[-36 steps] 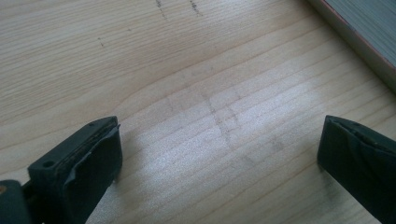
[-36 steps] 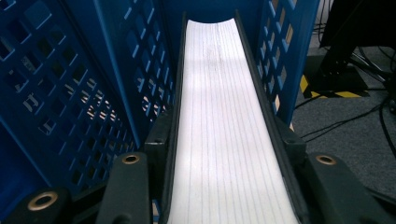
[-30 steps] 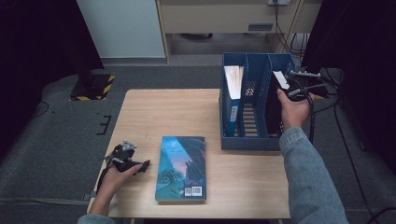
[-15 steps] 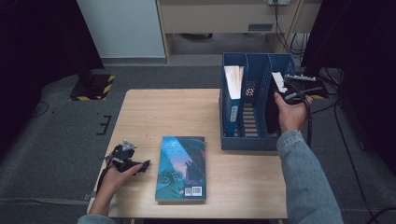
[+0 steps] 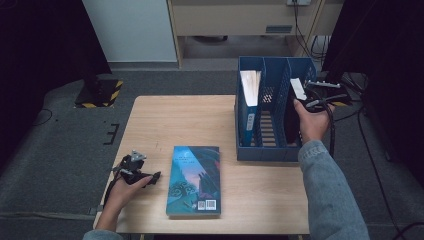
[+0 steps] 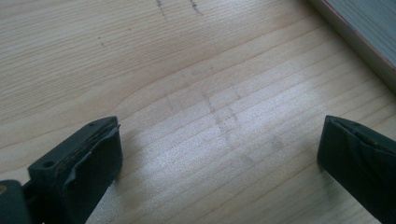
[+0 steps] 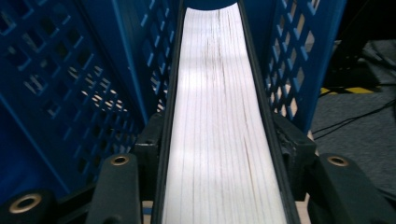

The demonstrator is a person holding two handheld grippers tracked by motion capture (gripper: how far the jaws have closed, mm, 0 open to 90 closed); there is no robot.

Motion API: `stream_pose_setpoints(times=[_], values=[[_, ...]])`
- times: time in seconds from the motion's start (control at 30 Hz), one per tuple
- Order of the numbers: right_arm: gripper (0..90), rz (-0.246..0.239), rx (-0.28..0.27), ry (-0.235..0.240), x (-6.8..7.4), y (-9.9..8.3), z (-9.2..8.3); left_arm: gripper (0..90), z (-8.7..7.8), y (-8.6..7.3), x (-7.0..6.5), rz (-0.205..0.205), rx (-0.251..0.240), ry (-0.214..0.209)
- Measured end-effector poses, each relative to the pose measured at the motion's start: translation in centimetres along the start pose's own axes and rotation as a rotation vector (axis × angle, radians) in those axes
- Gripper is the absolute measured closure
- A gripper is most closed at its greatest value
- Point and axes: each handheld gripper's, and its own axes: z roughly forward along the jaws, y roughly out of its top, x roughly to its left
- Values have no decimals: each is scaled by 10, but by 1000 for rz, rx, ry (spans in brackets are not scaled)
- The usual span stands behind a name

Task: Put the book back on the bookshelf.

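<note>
Books number three: one (image 5: 194, 180) lies flat on the table (image 5: 175, 120) beside the empty, parted left gripper (image 6: 219, 154), two stand in the blue file rack (image 5: 265, 150). Up close, the right gripper (image 7: 219, 140) straddles the rightmost slot's book (image 7: 219, 93), jaws just loosening, grip uncertain. From above, another book (image 5: 248, 100) fills the left slot.

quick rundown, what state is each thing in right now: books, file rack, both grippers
black-covered book: upright in the rack's right slot, between the right gripper's jaws
second book: upright in the left slot
teal book: flat on the table, untouched
file rack: upright, middle slot empty
right gripper: jaws just opening around the book
left gripper: open, over bare table
</note>
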Motion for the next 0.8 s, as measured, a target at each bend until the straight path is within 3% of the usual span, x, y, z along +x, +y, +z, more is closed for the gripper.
stream_pose_setpoints(times=[0.3,0.63,0.8], values=[[404,71,-24,52,-3,3,-5,0,0,0,0,0,1,0],[378,79,-25,105,0,3,-9,0,0,0,0,-1,2,0],[365,78,-35,102,1,1,-9,0,0,0,0,-1,1,0]])
